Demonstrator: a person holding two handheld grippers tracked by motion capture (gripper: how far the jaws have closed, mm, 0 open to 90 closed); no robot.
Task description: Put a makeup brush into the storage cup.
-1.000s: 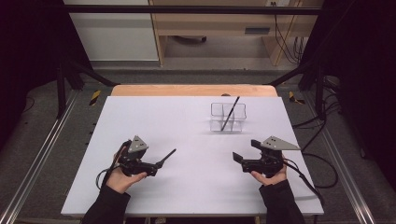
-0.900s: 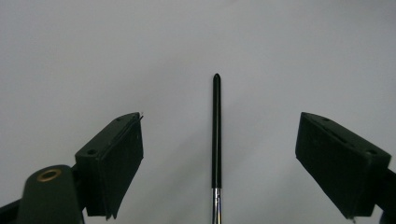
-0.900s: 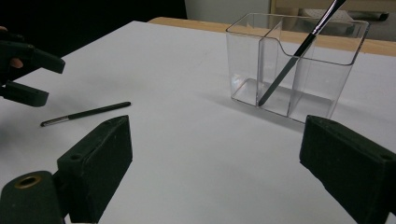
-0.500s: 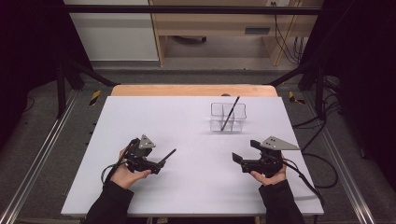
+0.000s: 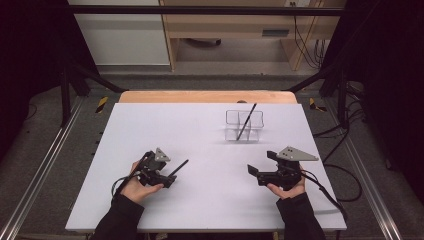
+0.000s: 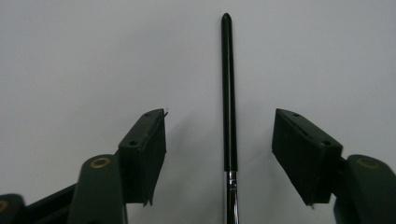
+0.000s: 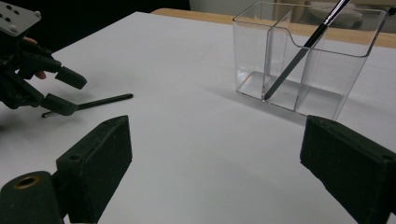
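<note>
Here we are closing the left gripper around a black brush.
Up close, its pads are standing clear of the handle; our right gripper is gaping, empty.

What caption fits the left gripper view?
Left gripper jaws closing around a black brush lying on the white table, not yet touching it.

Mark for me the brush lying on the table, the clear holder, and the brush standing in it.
Lying brush (image 6: 227,84), left gripper view, middle of its black handle.
Clear holder (image 7: 322,77), right gripper view, front wall of the right compartment.
Standing brush (image 7: 292,60), right gripper view, dark handle inside the holder.
</note>
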